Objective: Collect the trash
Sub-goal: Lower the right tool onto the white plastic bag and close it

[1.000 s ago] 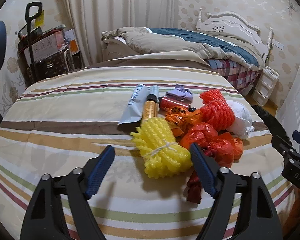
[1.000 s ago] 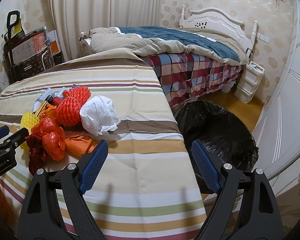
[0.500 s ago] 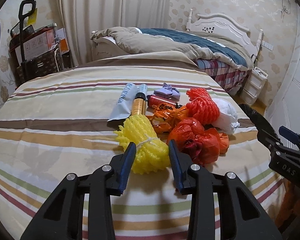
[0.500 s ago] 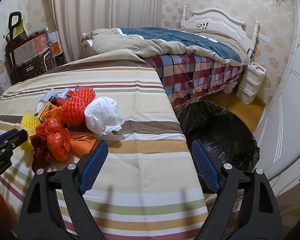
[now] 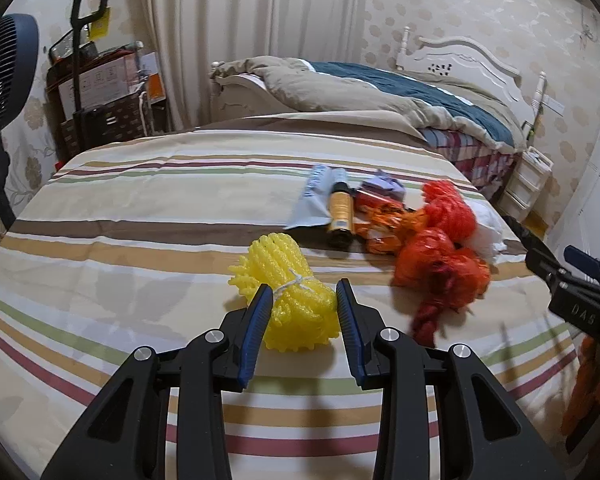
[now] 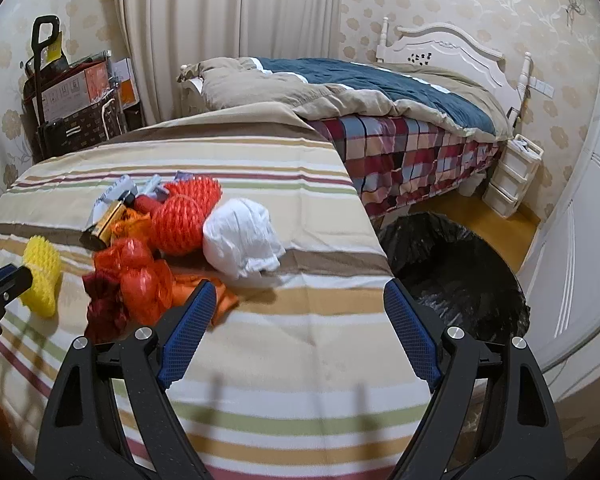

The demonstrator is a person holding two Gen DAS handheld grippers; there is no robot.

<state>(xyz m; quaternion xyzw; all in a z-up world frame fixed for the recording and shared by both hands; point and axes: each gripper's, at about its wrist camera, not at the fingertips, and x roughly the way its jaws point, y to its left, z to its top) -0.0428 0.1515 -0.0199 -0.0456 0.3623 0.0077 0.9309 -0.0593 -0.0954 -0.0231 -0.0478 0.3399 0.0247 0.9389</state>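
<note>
My left gripper (image 5: 302, 294) is shut on a yellow foam net bundle (image 5: 288, 288), which has come away from the trash pile; it also shows in the right wrist view (image 6: 42, 276). The pile on the striped table holds red plastic bags (image 5: 440, 268), an orange foam net (image 6: 184, 216), a white crumpled bag (image 6: 240, 236), a gold bottle (image 5: 340, 214) and a grey pouch (image 5: 314, 196). My right gripper (image 6: 296, 308) is open and empty above the table's right part. A black trash bag (image 6: 456, 276) stands open on the floor right of the table.
A bed (image 6: 380, 96) with a blue and tan quilt stands behind the table. Boxes and a cart (image 5: 96, 92) are at the back left, a fan (image 5: 4, 64) at far left, and a white drawer unit (image 6: 512, 172) by the bed.
My left gripper closed around the yellow foam net and drew it left, away from the pile. My right gripper stayed open and shifted slightly.
</note>
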